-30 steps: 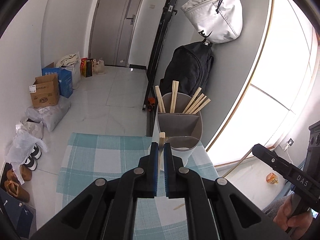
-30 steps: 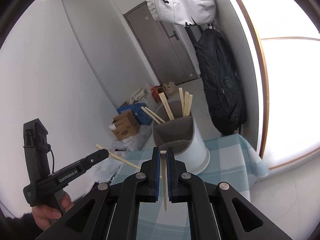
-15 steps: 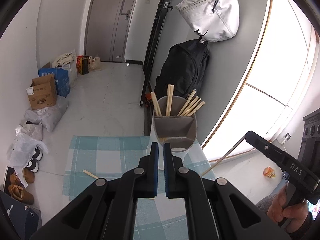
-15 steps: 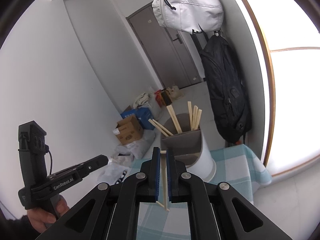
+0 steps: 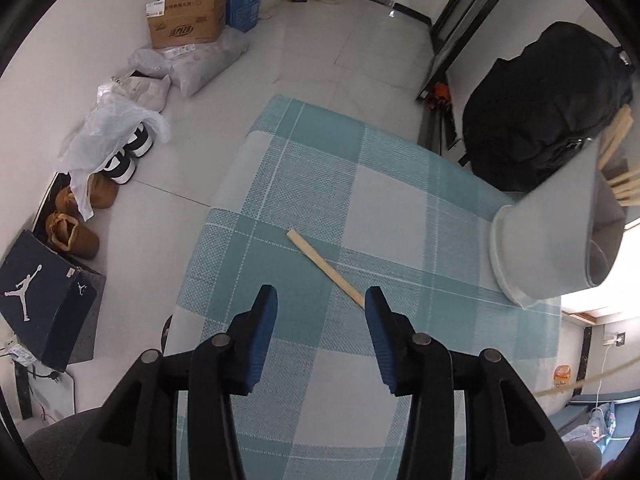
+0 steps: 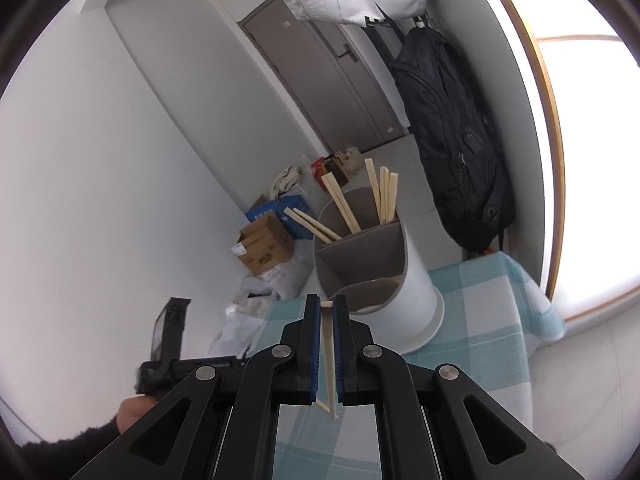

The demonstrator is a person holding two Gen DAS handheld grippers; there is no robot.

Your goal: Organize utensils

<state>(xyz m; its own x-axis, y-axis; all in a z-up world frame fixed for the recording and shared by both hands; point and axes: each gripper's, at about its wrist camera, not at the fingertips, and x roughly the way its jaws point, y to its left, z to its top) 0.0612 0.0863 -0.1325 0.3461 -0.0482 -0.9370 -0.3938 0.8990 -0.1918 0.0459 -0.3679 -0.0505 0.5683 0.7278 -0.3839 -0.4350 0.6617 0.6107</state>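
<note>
Several chopsticks (image 6: 340,204) are already standing in the white holder (image 6: 404,292), while the right gripper (image 6: 328,312) is clamping another and the left gripper (image 5: 320,308), fingers opening, is hovering over one chopstick (image 5: 324,266) lying on the checked worktop (image 5: 360,184).

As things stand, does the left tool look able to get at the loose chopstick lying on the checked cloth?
Probably yes. The left tool hangs over the chopstick, jaws opening with nothing between them. The chopstick lies flat on the tablecloth, apart from the utensil holder, and nothing blocks the way.
</note>
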